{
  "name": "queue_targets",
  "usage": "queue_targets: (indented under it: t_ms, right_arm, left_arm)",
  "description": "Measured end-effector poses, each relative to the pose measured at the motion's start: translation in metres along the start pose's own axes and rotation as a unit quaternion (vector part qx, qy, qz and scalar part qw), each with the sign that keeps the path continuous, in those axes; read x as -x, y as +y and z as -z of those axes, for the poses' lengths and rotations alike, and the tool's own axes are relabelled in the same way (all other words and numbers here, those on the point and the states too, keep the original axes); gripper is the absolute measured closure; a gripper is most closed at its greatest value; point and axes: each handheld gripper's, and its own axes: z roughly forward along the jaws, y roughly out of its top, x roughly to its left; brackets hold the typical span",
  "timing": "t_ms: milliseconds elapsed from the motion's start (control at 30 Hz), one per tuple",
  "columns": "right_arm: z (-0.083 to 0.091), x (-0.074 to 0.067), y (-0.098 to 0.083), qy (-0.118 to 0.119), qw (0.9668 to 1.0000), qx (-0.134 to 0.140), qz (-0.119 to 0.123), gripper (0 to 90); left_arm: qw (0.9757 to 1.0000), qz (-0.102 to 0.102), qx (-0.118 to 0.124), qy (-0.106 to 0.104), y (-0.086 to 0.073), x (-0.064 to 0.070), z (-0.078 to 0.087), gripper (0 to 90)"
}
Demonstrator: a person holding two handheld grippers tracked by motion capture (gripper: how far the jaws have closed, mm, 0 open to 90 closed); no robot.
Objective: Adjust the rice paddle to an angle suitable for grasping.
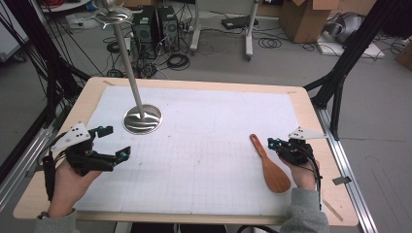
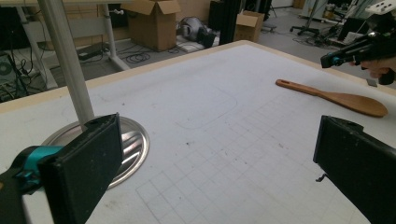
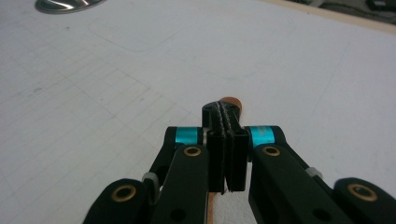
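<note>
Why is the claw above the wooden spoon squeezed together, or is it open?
Shut. The right claw has its two black pads pressed flat together, hovering over the wooden spoon's handle without gripping it.

A wooden table (image 1: 311, 104) carries a white gridded mat (image 1: 204, 145) (spatula (image 1: 269, 165), stand base (image 1: 142, 119) atop).

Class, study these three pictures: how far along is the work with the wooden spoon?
Done: nothing yet, it seems. The wooden spoon lies flat on the white mat. In hand: the right gripper sits over the spoon's handle, jaws shut with nothing between them. The left gripper waits open near the metal stand. Left: probably opening, gripping and lifting the spoon.
</note>
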Motion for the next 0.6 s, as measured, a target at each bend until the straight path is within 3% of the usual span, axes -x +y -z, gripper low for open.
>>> queue_targets:
  t_ms: [233,500,600]
  right_arm:
    - [-0.012,-0.003,0.000,-0.009,0.9995,-0.019,0.024,89.6]
    - [-0.016,0.001,-0.002,-0.011,0.9995,-0.028,0.014,89.5]
    - [-0.021,0.003,-0.005,-0.015,0.9989,-0.044,0.004,89.5]
  left_arm:
    - [1.0000,-0.001,-0.001,0.001,-0.001,0.001,0.002,2.2]
    - [1.0000,0.003,-0.005,0.006,-0.003,0.000,0.004,2.2]
    - [0.9999,0.001,-0.008,0.007,-0.004,0.000,0.004,2.2]
